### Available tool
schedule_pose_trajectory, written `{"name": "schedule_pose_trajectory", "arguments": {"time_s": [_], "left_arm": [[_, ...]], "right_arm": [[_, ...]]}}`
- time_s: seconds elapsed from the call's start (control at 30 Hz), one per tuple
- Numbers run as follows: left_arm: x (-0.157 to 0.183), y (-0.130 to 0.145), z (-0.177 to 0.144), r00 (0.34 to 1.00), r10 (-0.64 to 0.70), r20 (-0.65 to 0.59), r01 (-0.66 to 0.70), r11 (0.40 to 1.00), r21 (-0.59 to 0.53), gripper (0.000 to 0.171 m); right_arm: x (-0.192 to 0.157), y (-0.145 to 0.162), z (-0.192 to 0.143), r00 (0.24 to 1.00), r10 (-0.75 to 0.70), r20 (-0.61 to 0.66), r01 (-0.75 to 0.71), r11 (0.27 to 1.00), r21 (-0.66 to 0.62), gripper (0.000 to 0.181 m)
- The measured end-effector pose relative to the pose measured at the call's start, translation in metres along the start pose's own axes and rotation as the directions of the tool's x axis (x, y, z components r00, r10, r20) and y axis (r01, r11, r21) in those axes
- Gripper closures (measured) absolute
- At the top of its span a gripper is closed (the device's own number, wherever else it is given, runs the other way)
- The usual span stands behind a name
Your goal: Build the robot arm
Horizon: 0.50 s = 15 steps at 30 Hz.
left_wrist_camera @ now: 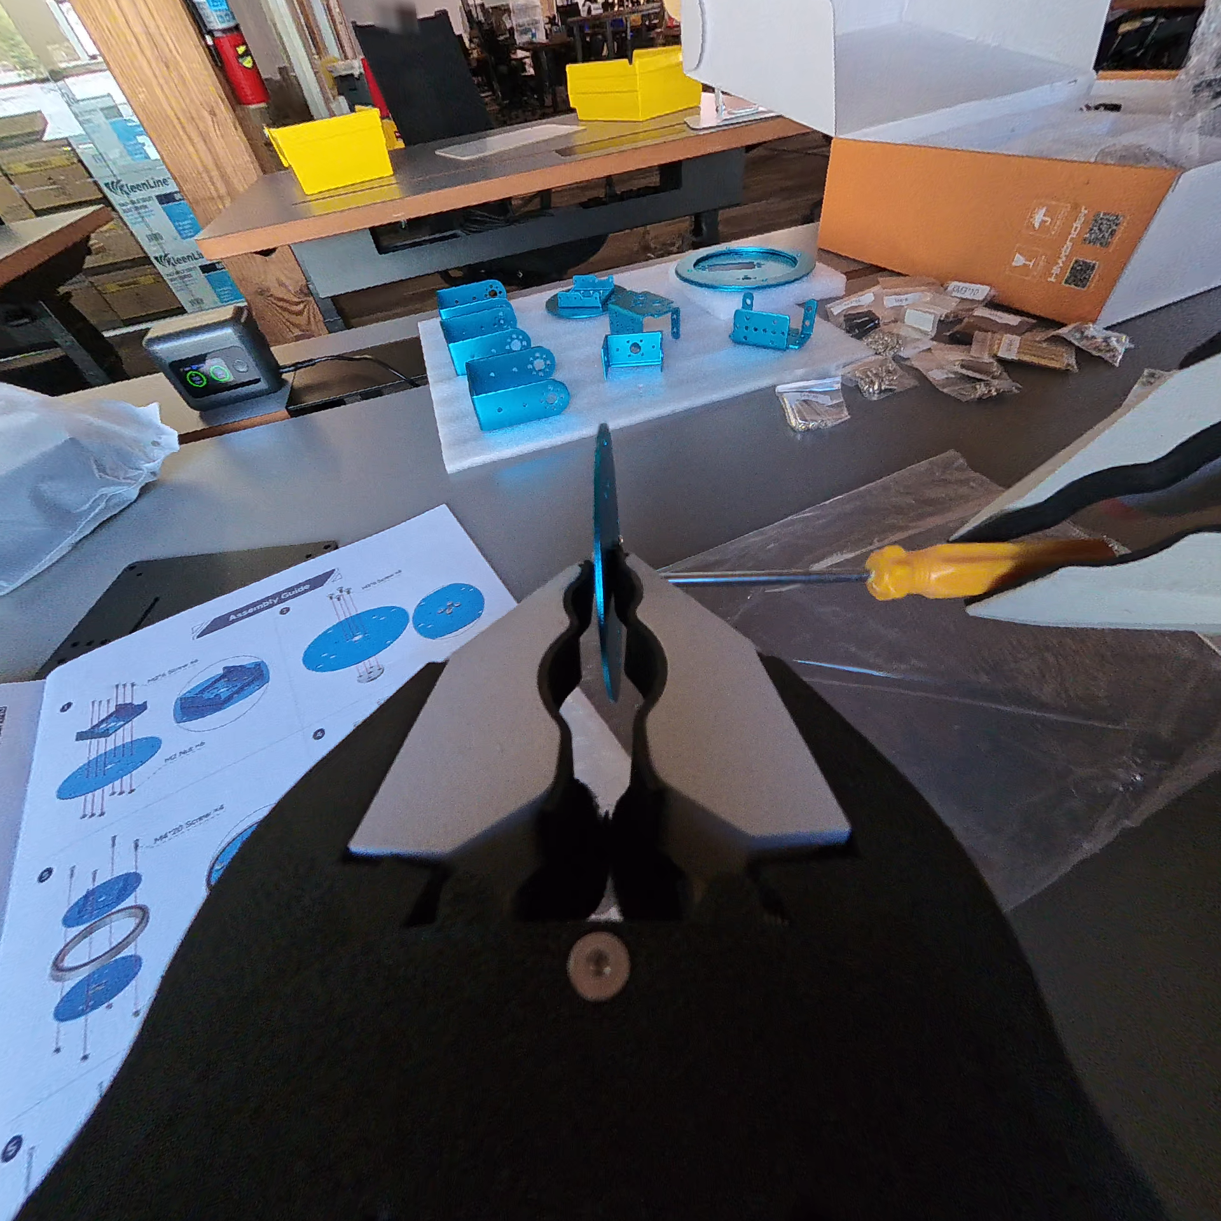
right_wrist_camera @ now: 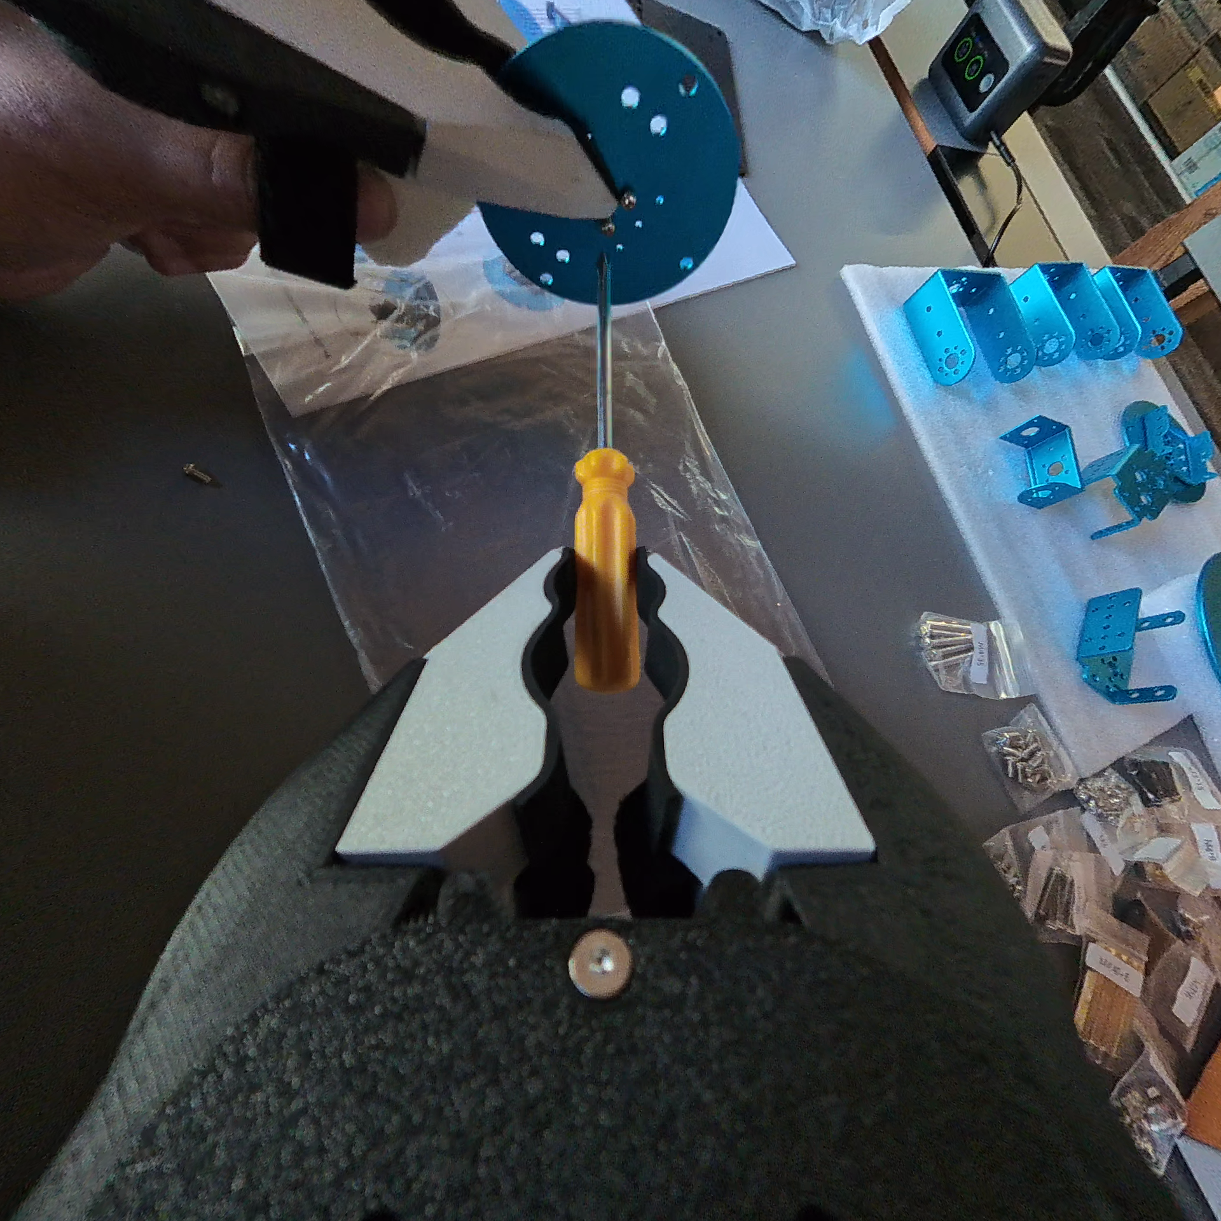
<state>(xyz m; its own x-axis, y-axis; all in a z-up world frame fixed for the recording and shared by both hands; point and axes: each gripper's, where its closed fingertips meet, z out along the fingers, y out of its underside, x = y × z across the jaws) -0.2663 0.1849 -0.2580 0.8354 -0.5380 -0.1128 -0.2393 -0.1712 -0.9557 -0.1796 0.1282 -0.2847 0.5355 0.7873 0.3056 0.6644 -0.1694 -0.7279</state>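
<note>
My left gripper (left_wrist_camera: pixel 604 575) is shut on a round blue metal disc (left_wrist_camera: pixel 606 528) with several holes, held upright and edge-on above the table. In the right wrist view the disc (right_wrist_camera: pixel 667 165) shows its face, with the left gripper (right_wrist_camera: pixel 611 191) on its left side. My right gripper (right_wrist_camera: pixel 602 561) is shut on the yellow handle of a screwdriver (right_wrist_camera: pixel 604 581). Its shaft points at the disc, the tip close to a small screw near the disc's centre. In the left wrist view the screwdriver (left_wrist_camera: pixel 925 571) comes in from the right, held by the right gripper (left_wrist_camera: pixel 978 561).
A white foam sheet (left_wrist_camera: pixel 661 396) carries several blue metal brackets (left_wrist_camera: pixel 502 357) and a blue ring (left_wrist_camera: pixel 743 267). Bags of screws (left_wrist_camera: pixel 958 350) lie beside an orange box (left_wrist_camera: pixel 991 218). A printed assembly sheet (left_wrist_camera: pixel 198 727), a clear plastic bag (right_wrist_camera: pixel 476 462), a loose screw (right_wrist_camera: pixel 201 474) and a black plate (left_wrist_camera: pixel 165 594) lie on the table. Some 11 cm of space lies between my two pairs of fingers. About 12 cm separates my right fingertips from the loose screw (right_wrist_camera: pixel 201 474).
</note>
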Motion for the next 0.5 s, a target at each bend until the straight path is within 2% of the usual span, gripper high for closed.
{"name": "schedule_pose_trajectory", "arguments": {"time_s": [0.5], "left_arm": [[0.0018,0.0024,0.0026,1.000,0.003,-0.004,-0.003,1.000,-0.017,0.166]], "right_arm": [[-0.0007,-0.0026,-0.0037,1.000,0.016,0.014,-0.016,1.000,0.013,0.164]]}}
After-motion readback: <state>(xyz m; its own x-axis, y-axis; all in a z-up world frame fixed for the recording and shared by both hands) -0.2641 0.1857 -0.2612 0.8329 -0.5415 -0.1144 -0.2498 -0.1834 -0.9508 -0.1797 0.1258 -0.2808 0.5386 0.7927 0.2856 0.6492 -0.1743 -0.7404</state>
